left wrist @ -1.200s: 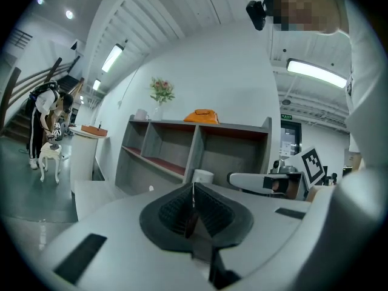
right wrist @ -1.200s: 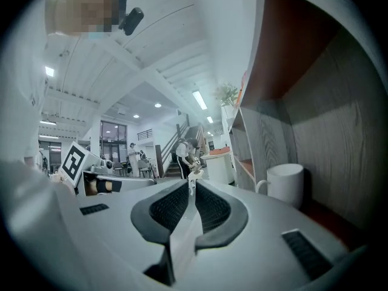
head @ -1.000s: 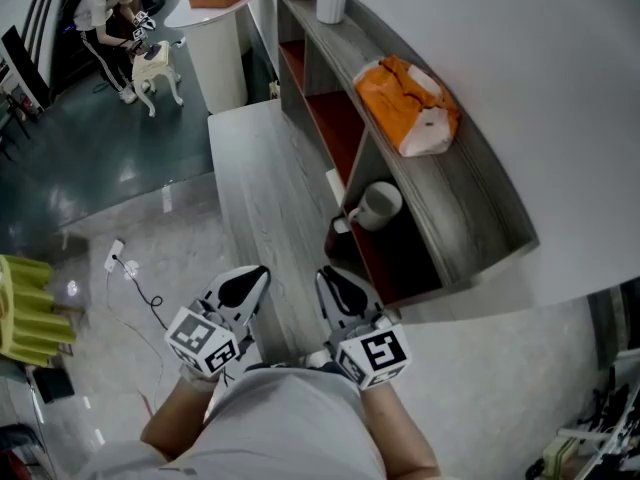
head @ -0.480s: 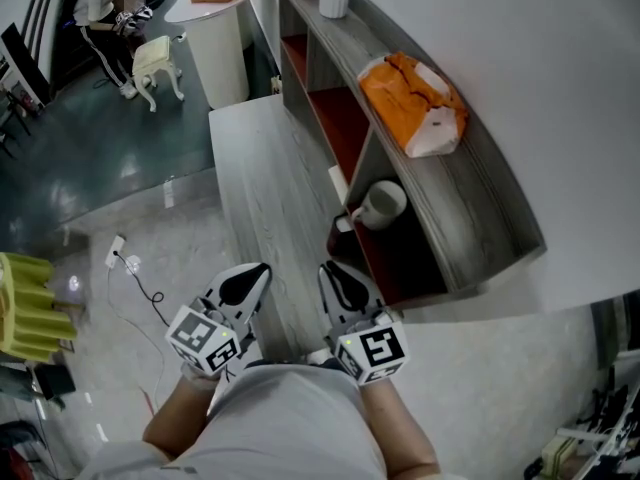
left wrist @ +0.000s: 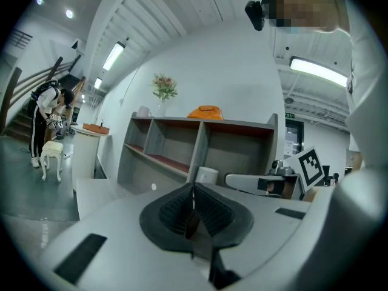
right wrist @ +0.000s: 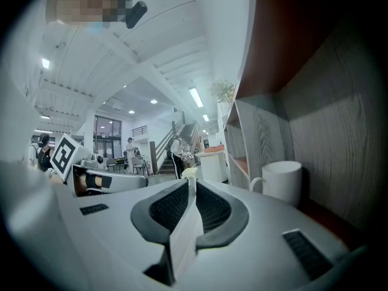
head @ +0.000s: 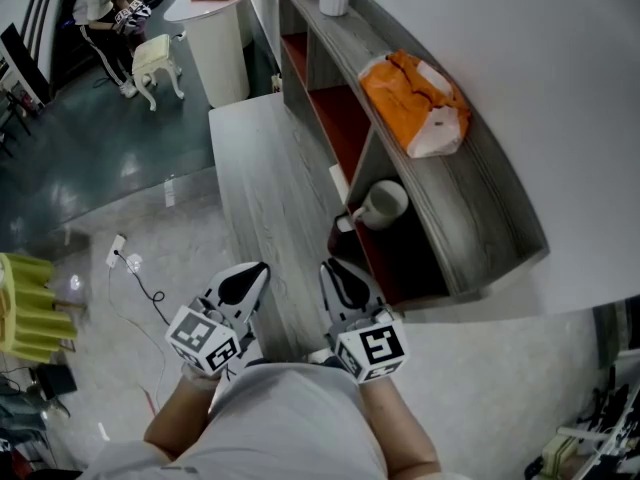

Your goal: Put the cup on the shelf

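Both left gripper [left wrist: 193, 188], right gripper [right wrist: 191, 182] jaws pressed together, empty; cup [right wrist: 282, 180] in shelf [head: 470, 198]; power strip [head: 113, 256] in head view alone.

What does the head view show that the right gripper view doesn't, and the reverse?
Head view only: the orange bag on the shelf top and the floor cable. Right gripper view only: the stairs, ceiling lights, and its own jaws close up, shut on nothing. Both: the cup standing in a shelf compartment, and the left gripper.
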A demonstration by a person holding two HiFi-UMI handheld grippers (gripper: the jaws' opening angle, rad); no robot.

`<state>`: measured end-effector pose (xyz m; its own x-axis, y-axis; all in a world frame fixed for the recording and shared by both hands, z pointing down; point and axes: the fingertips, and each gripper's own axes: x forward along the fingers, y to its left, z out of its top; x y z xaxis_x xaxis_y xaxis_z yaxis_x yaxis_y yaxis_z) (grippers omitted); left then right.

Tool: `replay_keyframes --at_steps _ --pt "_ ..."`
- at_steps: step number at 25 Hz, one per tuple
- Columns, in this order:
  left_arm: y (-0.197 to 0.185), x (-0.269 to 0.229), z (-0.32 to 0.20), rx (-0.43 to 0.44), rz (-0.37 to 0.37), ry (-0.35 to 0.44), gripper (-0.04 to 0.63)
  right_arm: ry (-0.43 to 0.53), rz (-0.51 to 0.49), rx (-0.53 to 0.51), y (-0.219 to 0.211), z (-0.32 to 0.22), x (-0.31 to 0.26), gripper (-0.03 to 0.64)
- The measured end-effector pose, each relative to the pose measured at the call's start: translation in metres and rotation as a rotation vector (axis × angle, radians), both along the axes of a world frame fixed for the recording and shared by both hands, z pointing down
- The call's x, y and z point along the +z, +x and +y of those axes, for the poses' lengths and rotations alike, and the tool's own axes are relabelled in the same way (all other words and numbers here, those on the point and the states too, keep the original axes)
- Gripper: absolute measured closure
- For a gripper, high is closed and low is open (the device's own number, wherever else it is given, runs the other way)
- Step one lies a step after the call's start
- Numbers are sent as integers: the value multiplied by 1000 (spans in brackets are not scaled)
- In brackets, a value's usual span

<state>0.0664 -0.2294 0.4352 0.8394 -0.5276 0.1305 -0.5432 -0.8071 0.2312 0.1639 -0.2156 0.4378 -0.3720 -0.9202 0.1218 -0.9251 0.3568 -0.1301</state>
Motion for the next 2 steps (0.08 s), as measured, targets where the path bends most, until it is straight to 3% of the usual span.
replay_keyframes --at_steps 2 --pt "-1 0 0 -2 0 0 577 -2 1 0 -1 0 0 572"
